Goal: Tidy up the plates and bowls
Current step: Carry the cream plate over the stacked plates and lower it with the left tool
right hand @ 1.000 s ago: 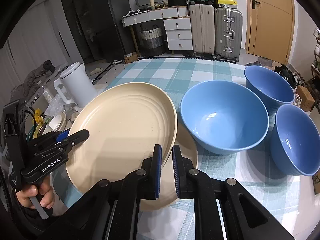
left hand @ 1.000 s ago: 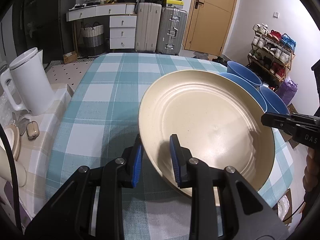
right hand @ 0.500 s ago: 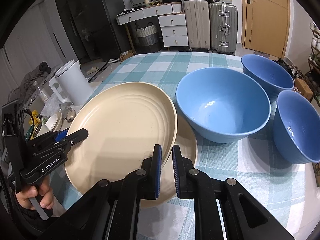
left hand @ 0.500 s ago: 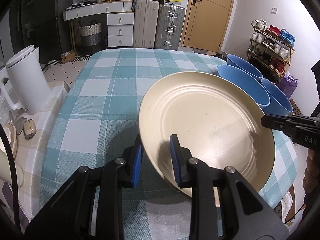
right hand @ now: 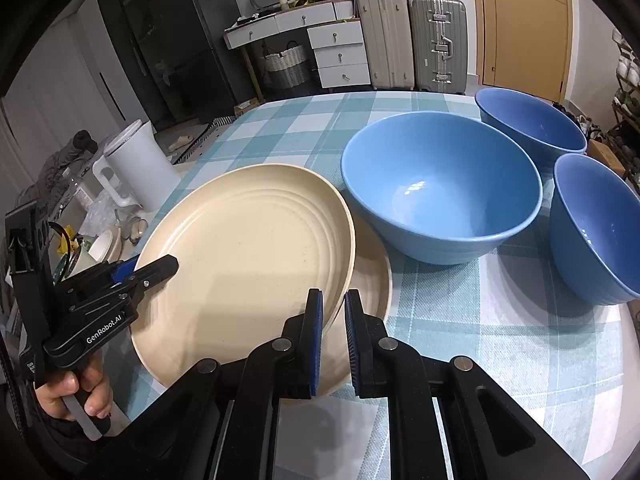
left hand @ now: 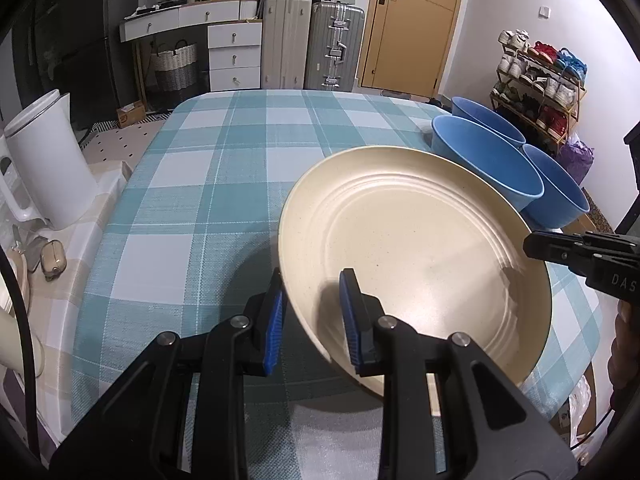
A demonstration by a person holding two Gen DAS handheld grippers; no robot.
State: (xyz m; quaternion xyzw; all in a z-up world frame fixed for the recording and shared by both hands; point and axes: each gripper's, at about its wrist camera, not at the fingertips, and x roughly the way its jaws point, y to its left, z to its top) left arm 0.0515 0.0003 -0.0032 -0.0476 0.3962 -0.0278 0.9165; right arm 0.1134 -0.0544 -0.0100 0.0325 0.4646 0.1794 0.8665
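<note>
Gripper work is told first from the left wrist view: the left gripper [left hand: 310, 312] is closed narrowly on the near rim of a round cream ribbed ceramic plate [left hand: 416, 256], which is held tilted over the teal-and-white checked worktop [left hand: 208, 168]. At the plate's far rim the right gripper [left hand: 536, 246] is seen closed. Compared with a second ago, more of the three blue bowls behind the plate is uncovered, so the plate is judged to have been lowered.

From the right wrist view, the right gripper [right hand: 332, 320] is clamped tight on the plate's edge, and the left gripper [right hand: 168, 266] is seen pinching the opposite rim. Beneath the held plate a second cream plate [right hand: 372, 272] is seen lying on the worktop, just beside the large blue ceramic bowl [right hand: 440, 196]; two smaller blue bowls [right hand: 596, 232] stand nearby. The gap between the two plates has narrowed, so stacking is judged to be nearly done, with release still to come.
</note>
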